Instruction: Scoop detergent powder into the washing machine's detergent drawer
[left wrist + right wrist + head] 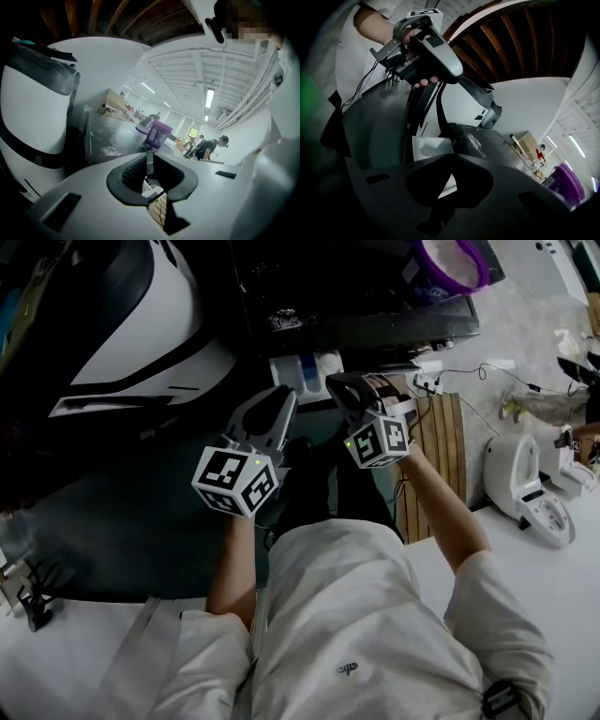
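Jaws are seen closed and empty on left hand-held gripper (284, 397) and right hand-held gripper (336, 382), near what seems a white detergent drawer (289, 367).

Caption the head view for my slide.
Left gripper and right gripper, shut, beside the open detergent drawer; purple tub on the dark top.

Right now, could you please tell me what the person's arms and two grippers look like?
The left gripper is pale grey with dark ribbed pads inside its jaws; the right gripper is dark grey to black. Each carries a white cube of black square markers with a small green light. The arms are bare below the short sleeves of a pale shirt.
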Demonstrator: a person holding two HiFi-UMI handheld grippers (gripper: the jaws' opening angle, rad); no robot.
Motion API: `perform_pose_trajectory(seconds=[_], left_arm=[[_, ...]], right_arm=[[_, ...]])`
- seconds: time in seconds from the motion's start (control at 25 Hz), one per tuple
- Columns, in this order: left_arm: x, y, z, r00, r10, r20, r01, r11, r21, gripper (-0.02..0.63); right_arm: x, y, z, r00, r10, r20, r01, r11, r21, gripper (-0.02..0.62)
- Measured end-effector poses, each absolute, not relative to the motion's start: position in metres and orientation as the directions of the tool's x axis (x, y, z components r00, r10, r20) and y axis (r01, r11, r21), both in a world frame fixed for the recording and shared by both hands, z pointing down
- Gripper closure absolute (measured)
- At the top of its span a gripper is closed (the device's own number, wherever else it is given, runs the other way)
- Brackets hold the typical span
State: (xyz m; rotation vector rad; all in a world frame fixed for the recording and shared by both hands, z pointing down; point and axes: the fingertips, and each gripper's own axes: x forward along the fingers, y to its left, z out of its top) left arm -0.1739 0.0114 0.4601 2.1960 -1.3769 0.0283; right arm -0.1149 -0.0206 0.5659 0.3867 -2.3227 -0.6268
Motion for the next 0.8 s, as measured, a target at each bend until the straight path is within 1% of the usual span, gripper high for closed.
perform_pose_trajectory(seconds=[0.32,0.64,0.8], left_arm=[[-0.168,0.014,0.455,0.49,-0.825,0.281,-0.833,-0.348,0.431,0.551],[-0.168,0.017,0.453,0.485,-0.828,0.279,-0.837,-0.347,0.424,0.551],[-0.165,0.018,0.45,0.485,-0.83,0.276,-0.839,-0.353,0.413,0.551]], right_arm=[[-0.109,-0.021,0.563,-0.706,-0.444,0.552,-0.132,0.848,0.513,0.586],[-0.105,-0.017,0.548,-0.725,-0.457,0.515,-0.194,0.854,0.483,0.584],[-0.103,-0.018,0.537,-0.745,-0.464,0.479,-0.265,0.865,0.425,0.584]])
